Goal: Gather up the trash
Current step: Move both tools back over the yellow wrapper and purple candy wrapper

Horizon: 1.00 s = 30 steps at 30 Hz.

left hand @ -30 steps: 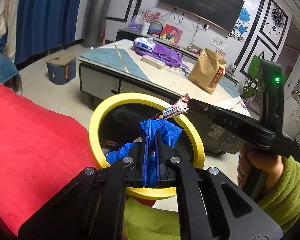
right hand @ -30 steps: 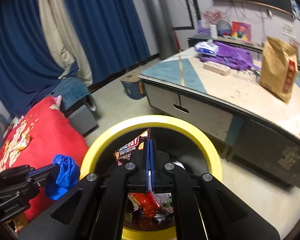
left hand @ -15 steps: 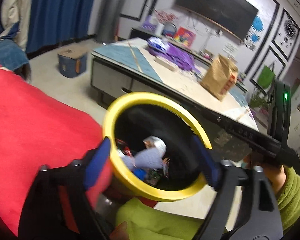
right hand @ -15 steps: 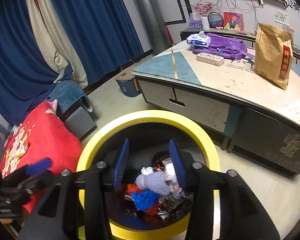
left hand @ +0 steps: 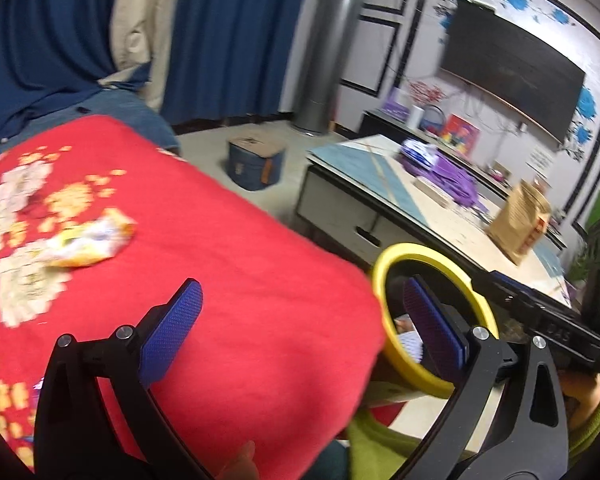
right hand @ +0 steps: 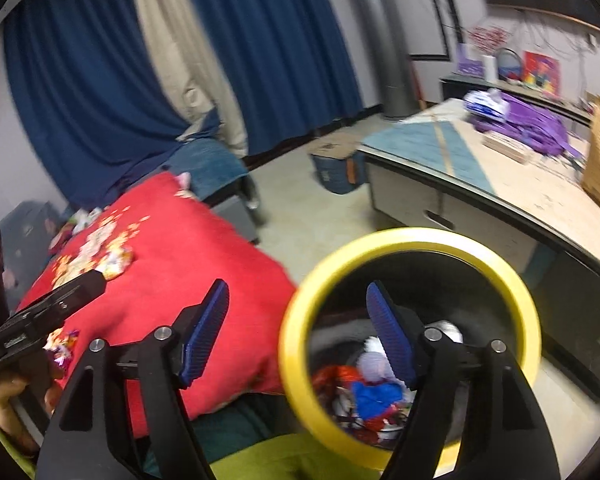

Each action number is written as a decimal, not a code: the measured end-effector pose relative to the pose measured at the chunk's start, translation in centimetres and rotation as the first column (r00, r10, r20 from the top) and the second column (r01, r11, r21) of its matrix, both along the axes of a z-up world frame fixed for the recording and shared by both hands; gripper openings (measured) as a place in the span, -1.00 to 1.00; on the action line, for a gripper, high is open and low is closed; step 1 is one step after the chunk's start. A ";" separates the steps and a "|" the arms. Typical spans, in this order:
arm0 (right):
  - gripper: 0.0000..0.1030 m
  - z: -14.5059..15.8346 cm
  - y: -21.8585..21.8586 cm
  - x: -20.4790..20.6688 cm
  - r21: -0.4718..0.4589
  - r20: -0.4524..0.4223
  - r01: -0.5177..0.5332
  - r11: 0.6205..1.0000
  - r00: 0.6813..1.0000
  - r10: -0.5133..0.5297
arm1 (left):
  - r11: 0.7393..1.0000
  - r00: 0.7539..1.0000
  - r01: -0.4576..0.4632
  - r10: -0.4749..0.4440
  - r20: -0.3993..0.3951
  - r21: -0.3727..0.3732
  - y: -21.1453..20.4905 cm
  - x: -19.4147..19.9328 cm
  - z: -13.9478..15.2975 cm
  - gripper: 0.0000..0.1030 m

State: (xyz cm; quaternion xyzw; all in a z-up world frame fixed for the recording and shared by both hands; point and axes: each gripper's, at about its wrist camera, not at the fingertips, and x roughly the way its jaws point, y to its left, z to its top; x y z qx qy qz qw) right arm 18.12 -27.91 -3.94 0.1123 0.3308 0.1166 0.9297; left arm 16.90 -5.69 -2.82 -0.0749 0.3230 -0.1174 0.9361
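Note:
A yellow-rimmed black bin point(right hand: 412, 236) holds several pieces of trash, among them a blue crumpled bag point(right hand: 376, 396); it also shows in the left wrist view point(left hand: 384, 280). My left gripper point(left hand: 300, 320) is open and empty over the red blanket point(left hand: 228, 280). A yellow-white wrapper point(left hand: 88, 240) lies on the blanket, far left of it; it also shows in the right wrist view point(right hand: 116, 262). My right gripper point(right hand: 300, 336) is open and empty, its right finger over the bin. A small colourful wrapper point(right hand: 62, 346) lies near the left gripper's body.
A low table point(right hand: 500, 200) with a brown paper bag point(left hand: 520, 220), a purple bag point(right hand: 528, 124) and a box stands behind the bin. A blue storage box point(left hand: 256, 164) sits on the floor. Blue curtains hang at the back.
Both grippers opened and dropped their trash, the blue bag and the snack wrapper, into the bin. Both have since swung left toward the red blanket.

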 end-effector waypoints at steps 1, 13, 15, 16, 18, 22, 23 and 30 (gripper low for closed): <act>0.37 0.3 0.7 0.0 0.000 0.005 -0.016 1.000 1.000 0.016 | 1.000 1.000 -0.014 0.014 0.005 0.001 0.5 -0.3 0.2 0.79; 0.47 2.5 9.4 0.6 0.004 0.032 -0.186 0.983 0.982 0.186 | 0.982 0.978 -0.190 0.189 0.086 0.000 7.6 -3.6 2.6 0.79; 0.48 2.8 10.8 0.9 0.006 0.034 -0.207 0.978 0.978 0.207 | 0.979 0.975 -0.205 0.205 0.083 -0.002 8.5 -4.2 2.4 0.79; 0.48 2.9 11.3 1.1 0.006 0.035 -0.215 0.977 0.976 0.214 | 0.977 0.974 -0.214 0.213 0.080 0.004 9.0 -4.6 2.2 0.79; 0.49 3.1 12.8 1.6 0.004 0.036 -0.237 0.971 0.971 0.237 | 0.973 0.971 -0.229 0.228 0.068 0.013 9.9 -5.1 1.9 0.79; 0.49 3.2 15.1 2.8 0.004 0.033 -0.273 0.962 0.962 0.273 | 0.969 0.969 -0.248 0.247 0.031 0.016 11.7 -5.8 1.0 0.79; 0.49 3.3 15.7 3.3 0.008 0.029 -0.282 0.959 0.959 0.282 | 0.971 0.971 -0.239 0.239 0.017 0.019 12.2 -5.9 0.7 0.79; 0.49 2.3 20.2 6.5 0.012 -0.016 -0.347 0.938 0.938 0.347 | 0.981 0.978 -0.192 0.193 -0.074 0.020 13.9 -7.2 -1.4 0.79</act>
